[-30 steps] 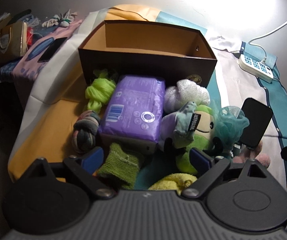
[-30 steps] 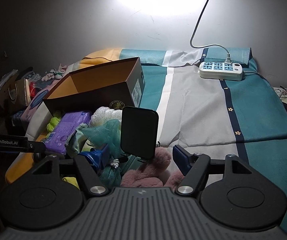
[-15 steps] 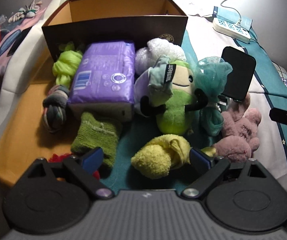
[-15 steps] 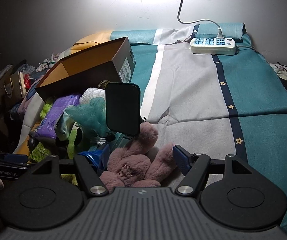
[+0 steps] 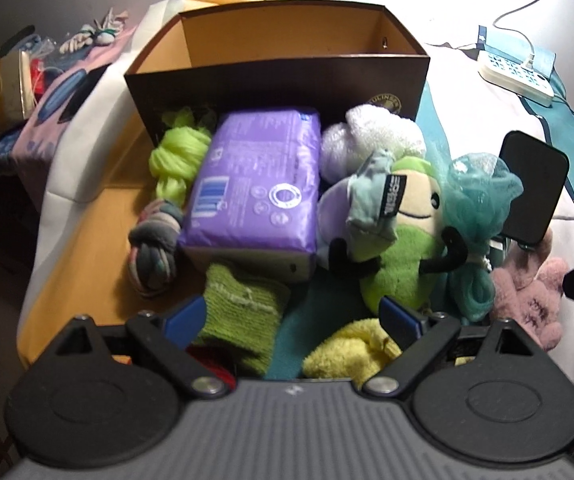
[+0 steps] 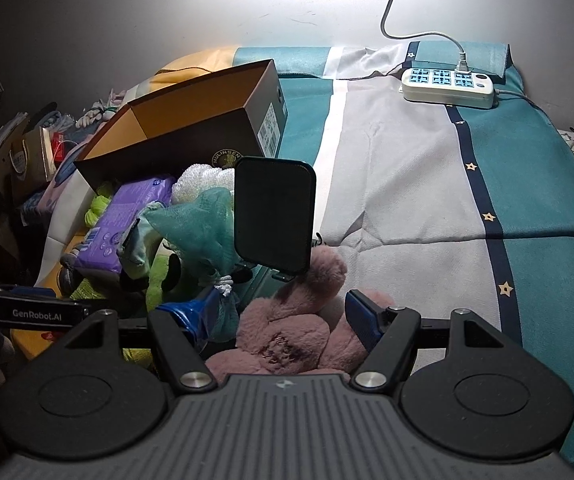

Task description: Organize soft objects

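Cardboard box [image 5: 279, 64] sits empty on the bed; soft pile crowded just in front, both grippers spread wide, holding nothing.
Box looks light, a push could tip it. Purple pack [image 5: 259, 200] pins the green knit cloth [image 5: 243, 312] below left gripper [image 5: 293, 312], so pulling may drag it. Right gripper [image 6: 283, 314] straddles pink plush [image 6: 287, 332]; propped phone [image 6: 273, 216] just beside, possibly touching, could topple.

Both the left gripper [image 5: 293, 312] and right gripper [image 6: 279, 310] have fingers spread.
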The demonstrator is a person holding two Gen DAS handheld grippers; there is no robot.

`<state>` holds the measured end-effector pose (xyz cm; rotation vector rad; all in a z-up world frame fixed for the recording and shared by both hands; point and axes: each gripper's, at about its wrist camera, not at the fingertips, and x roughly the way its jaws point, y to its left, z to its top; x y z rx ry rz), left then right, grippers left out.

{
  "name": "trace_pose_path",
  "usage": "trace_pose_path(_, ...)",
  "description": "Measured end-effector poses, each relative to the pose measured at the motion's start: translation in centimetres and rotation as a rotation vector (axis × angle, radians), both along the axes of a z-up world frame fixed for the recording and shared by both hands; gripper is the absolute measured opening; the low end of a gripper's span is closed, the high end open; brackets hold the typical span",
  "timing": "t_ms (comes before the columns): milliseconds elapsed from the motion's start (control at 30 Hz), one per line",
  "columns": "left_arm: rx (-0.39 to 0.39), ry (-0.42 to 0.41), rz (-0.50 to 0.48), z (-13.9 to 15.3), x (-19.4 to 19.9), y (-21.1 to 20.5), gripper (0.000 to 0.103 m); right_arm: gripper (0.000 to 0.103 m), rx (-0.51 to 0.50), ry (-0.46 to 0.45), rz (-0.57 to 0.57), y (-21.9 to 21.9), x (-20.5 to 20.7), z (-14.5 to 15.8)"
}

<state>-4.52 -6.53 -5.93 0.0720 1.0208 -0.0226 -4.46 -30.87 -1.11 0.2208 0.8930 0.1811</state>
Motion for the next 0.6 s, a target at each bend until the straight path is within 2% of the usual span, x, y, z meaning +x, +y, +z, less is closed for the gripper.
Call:
trace_pose_path(200, 0.051, -0.029, 0.011, 0.8, 0.5, -0.4, 0.093, 0.055, 0.013, -0.003, -0.013, 0.1, -0.4, 0.3)
trace_pose_path(600, 0.065, -0.038, 0.001, 1.1, 0.1, -1.5, 0.093, 0.054, 0.031, -0.008, -0.033, -0.4, -1.8, 0.5)
